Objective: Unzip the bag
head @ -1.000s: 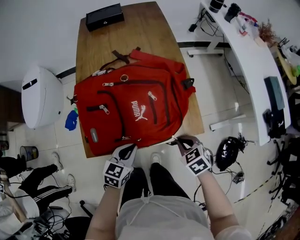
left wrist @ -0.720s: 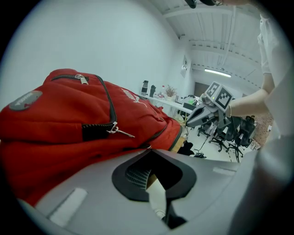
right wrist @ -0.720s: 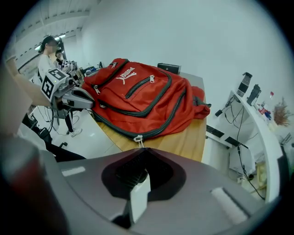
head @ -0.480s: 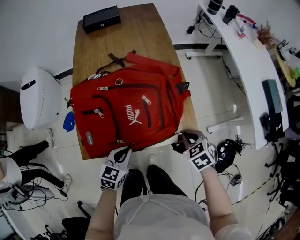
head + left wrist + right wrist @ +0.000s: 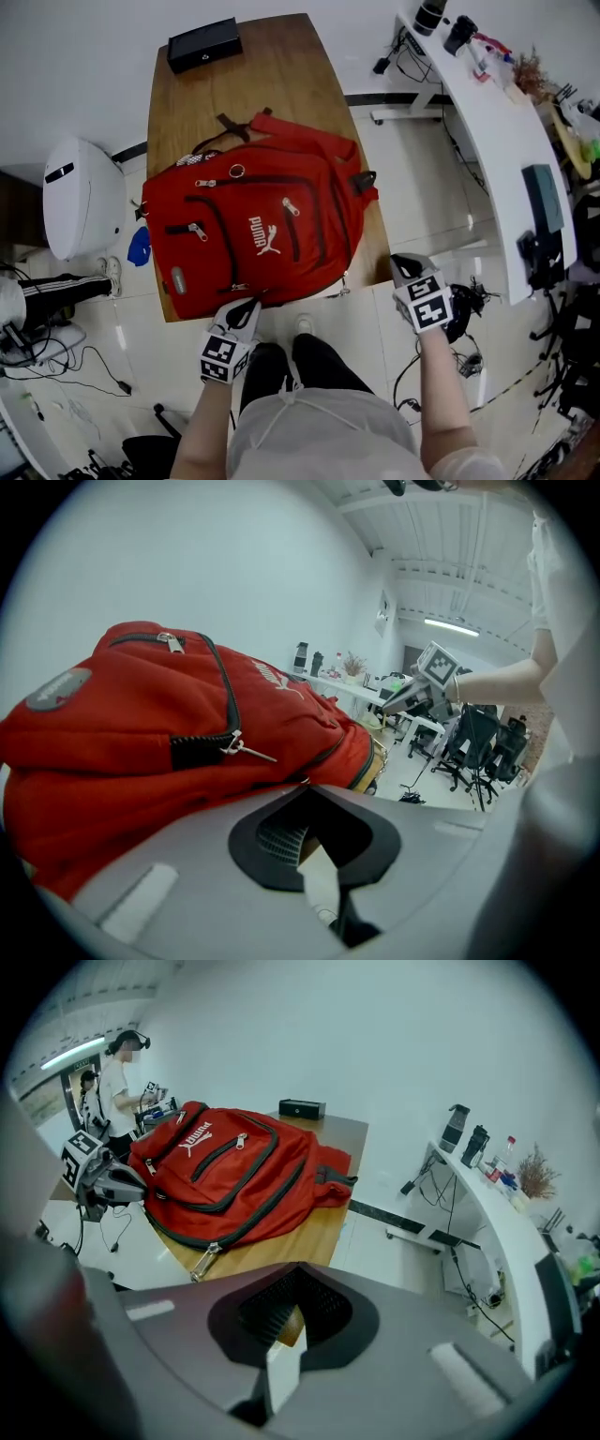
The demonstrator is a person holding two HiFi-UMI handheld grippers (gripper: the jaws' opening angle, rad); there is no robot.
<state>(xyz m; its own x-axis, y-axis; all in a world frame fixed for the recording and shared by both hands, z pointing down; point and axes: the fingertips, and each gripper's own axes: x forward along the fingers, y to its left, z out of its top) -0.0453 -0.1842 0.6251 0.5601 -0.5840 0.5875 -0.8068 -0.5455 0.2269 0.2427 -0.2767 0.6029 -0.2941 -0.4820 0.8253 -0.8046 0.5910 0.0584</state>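
Pin the near hem with the left claw (image 5: 247, 307), closed and empty against the red bag (image 5: 253, 220) lying flat on the desk (image 5: 272, 75). Pinch the pull (image 5: 204, 1262) dangling over the rim with the right claw (image 5: 401, 263), now shut on nothing off the corner. Draw along the track; use the floor's room rightward.

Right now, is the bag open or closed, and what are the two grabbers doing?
Red backpack: flat on the table, zips in view look closed.
Main zip pull: hanging loose over the table edge.
Left gripper: jaws together, empty, at the bag's near edge.
Right gripper: jaws together, empty, off the bag.
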